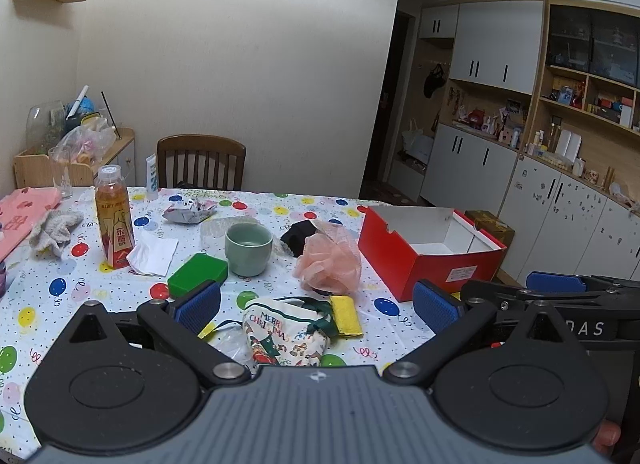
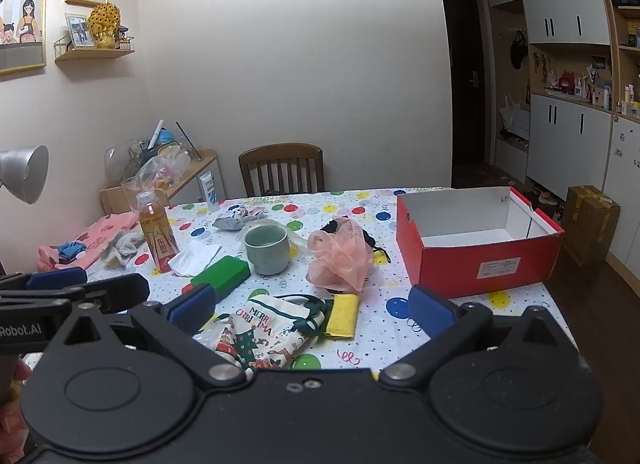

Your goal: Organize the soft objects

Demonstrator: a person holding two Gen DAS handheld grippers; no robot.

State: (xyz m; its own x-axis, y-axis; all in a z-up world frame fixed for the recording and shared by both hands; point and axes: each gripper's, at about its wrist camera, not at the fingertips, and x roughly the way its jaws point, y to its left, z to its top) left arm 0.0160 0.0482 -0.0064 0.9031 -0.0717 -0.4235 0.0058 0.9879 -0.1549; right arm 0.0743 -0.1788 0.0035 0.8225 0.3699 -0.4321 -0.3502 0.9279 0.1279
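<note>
Pink mesh bath pouf (image 1: 329, 262) (image 2: 340, 258): on balloon-print tablecloth (image 1: 72, 300) (image 2: 384, 316), near table centre, just left of red box (image 1: 430, 260) (image 2: 476, 260); box open-topped, white interior, nothing visible inside. Black fabric item (image 1: 298, 236) (image 2: 370, 242) behind pouf, touching it. Yellow sponge cloth (image 1: 346, 314) (image 2: 342, 315) just in front of pouf. Christmas-print drawstring bag (image 1: 284, 334) (image 2: 268, 330) touching sponge cloth on its left, at near table edge. Green cup (image 1: 248, 248) (image 2: 267, 249) left of pouf, apart from it. Green block (image 1: 197, 275) (image 2: 222, 274) in front-left of cup. Orange drink bottle (image 1: 114, 222) (image 2: 157, 234) upright, white tissue (image 1: 154, 254) (image 2: 194, 258) at its base. Grey cloth (image 1: 56, 230) (image 2: 120, 246) and pink fabric (image 1: 24, 212) (image 2: 94, 238) at far left. Crumpled wrapper (image 1: 190, 210) (image 2: 236, 218) behind cup.

Left gripper (image 1: 316, 304): released, jaws spread wide, raised over Christmas bag, grasping nothing. Right gripper (image 2: 312, 306): likewise released, empty, alongside left gripper.
</note>
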